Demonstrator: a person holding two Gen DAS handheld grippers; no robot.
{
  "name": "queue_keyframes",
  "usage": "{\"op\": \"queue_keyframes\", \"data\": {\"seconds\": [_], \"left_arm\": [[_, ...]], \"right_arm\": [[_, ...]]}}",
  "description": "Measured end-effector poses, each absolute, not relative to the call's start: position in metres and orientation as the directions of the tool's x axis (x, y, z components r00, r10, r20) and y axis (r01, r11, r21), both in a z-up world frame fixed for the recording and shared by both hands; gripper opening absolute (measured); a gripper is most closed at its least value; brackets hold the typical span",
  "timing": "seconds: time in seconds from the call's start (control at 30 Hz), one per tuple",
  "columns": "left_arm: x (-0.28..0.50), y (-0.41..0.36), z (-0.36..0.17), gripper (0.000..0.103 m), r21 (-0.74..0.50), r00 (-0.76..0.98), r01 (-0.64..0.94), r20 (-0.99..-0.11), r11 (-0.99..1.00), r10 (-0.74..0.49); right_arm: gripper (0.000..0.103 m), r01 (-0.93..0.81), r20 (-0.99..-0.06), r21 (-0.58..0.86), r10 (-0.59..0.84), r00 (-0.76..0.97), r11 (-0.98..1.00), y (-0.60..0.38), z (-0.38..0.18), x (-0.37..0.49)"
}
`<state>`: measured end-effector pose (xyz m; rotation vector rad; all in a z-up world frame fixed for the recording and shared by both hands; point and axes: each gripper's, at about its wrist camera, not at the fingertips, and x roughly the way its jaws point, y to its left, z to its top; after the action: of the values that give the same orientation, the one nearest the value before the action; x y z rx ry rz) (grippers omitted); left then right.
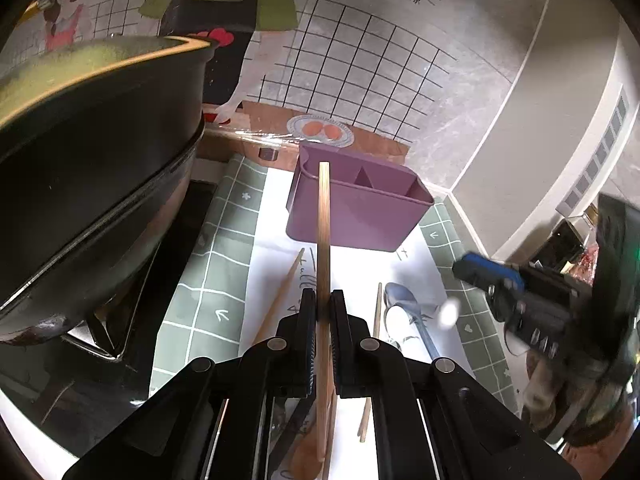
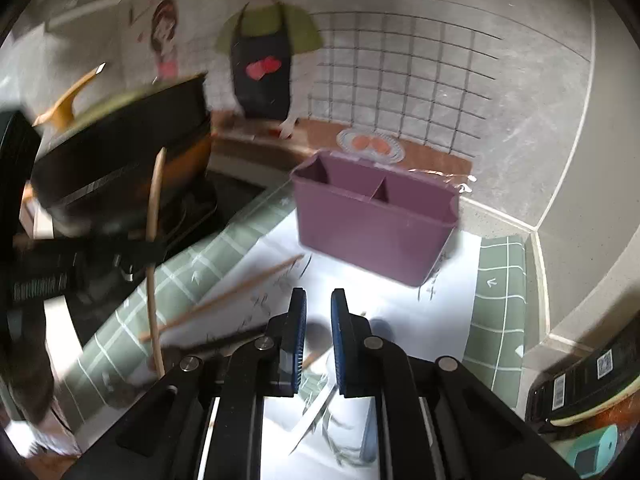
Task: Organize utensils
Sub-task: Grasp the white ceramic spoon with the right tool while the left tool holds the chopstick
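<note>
A wooden spoon [image 1: 323, 240] is clamped by the left gripper [image 1: 323, 304]; the right gripper [image 2: 319, 308], seemingly empty, is parted. The purple holder [image 1: 360, 208] could be tipped by a tilted insertion.

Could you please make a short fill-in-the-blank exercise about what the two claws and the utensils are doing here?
1. The left claw is shut on a wooden ____.
2. The right claw holds ____ between its fingers.
3. The purple box stands on the white ____, beside the big black pot.
4. The spoon lying on the white sheet has a ____ bowl.

Missing words: chopstick; nothing; paper; blue
</note>
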<state>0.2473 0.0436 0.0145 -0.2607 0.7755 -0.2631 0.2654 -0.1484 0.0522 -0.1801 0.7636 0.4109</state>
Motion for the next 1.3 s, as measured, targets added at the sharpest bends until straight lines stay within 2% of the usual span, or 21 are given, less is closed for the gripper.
{"op": "queue_keyframes", "data": {"seconds": [0.07,0.2,0.33,0.43,0.5,0.53,0.57,0.6,0.63,0.7,0.73,0.77,0.83,0.9,1.0,1.03,1.13,1.3], "left_arm": [[0.247,0.045,0.019,0.007,-0.325,0.694,0.133,-0.644,0.936,-0.322],[0.25,0.048,0.022,0.007,-0.316,0.704,0.125,-0.64,0.94,-0.309],[0.252,0.051,0.015,0.007,-0.321,0.694,0.115,-0.651,0.94,-0.307],[0.255,0.054,0.01,0.007,-0.33,0.687,0.1,-0.66,0.939,-0.305],[0.257,0.055,0.007,0.007,-0.33,0.682,0.094,-0.666,0.939,-0.302],[0.257,0.056,0.006,0.007,-0.327,0.679,0.092,-0.67,0.94,-0.299],[0.258,0.056,0.004,0.007,-0.327,0.676,0.089,-0.674,0.941,-0.298],[0.258,0.057,0.003,0.007,-0.328,0.674,0.086,-0.676,0.941,-0.298],[0.258,0.058,0.002,0.007,-0.33,0.672,0.083,-0.678,0.94,-0.298],[0.258,0.059,0.001,0.007,-0.333,0.67,0.077,-0.681,0.94,-0.296],[0.258,0.06,0.0,0.007,-0.333,0.67,0.074,-0.682,0.94,-0.294],[0.258,0.06,0.0,0.007,-0.332,0.67,0.071,-0.683,0.941,-0.292],[0.259,0.06,0.0,0.007,-0.329,0.67,0.068,-0.684,0.942,-0.287],[0.259,0.061,-0.001,0.007,-0.334,0.668,0.067,-0.685,0.94,-0.291],[0.259,0.06,-0.002,0.007,-0.331,0.668,0.067,-0.686,0.941,-0.289],[0.258,0.061,-0.002,0.007,-0.334,0.667,0.067,-0.686,0.94,-0.291],[0.258,0.057,0.0,0.007,-0.332,0.666,0.076,-0.685,0.94,-0.295],[0.257,0.046,0.008,0.007,-0.323,0.677,0.102,-0.671,0.941,-0.304]], "right_arm": [[0.011,-0.412,-0.695,0.026,0.313,0.647,0.911,-0.156,0.059,0.276],[0.013,-0.438,-0.706,-0.007,0.306,0.639,0.899,-0.158,0.056,0.282],[0.028,-0.499,-0.765,-0.032,0.3,0.569,0.866,-0.154,0.024,0.266],[0.032,-0.507,-0.809,-0.004,0.295,0.508,0.862,-0.151,-0.007,0.248],[0.047,-0.458,-0.822,-0.013,0.25,0.511,0.889,-0.148,-0.026,0.239],[0.067,-0.425,-0.82,-0.05,0.206,0.535,0.904,-0.145,-0.032,0.237],[0.082,-0.388,-0.809,-0.104,0.149,0.569,0.916,-0.141,-0.036,0.235],[0.084,-0.324,-0.779,-0.195,0.055,0.624,0.926,-0.135,-0.041,0.232],[0.085,-0.292,-0.764,-0.227,0.016,0.645,0.929,-0.132,-0.042,0.23],[0.084,-0.284,-0.765,-0.184,0.044,0.642,0.941,-0.13,-0.042,0.229],[0.076,-0.295,-0.773,-0.142,0.08,0.63,0.945,-0.127,-0.042,0.229],[0.057,-0.295,-0.783,-0.127,0.087,0.616,0.947,-0.124,-0.045,0.231],[0.037,-0.29,-0.808,-0.096,0.096,0.581,0.952,-0.119,-0.054,0.235],[0.036,-0.286,-0.843,-0.049,0.114,0.525,0.957,-0.117,-0.067,0.242],[0.033,-0.294,-0.843,-0.044,0.122,0.524,0.955,-0.116,-0.072,0.243],[0.019,-0.308,-0.847,-0.036,0.135,0.515,0.951,-0.116,-0.071,0.242],[0.019,-0.33,-0.85,-0.032,0.148,0.506,0.944,-0.12,-0.063,0.242],[0.019,-0.331,-0.796,-0.064,0.151,0.586,0.942,-0.138,-0.017,0.24]]}}
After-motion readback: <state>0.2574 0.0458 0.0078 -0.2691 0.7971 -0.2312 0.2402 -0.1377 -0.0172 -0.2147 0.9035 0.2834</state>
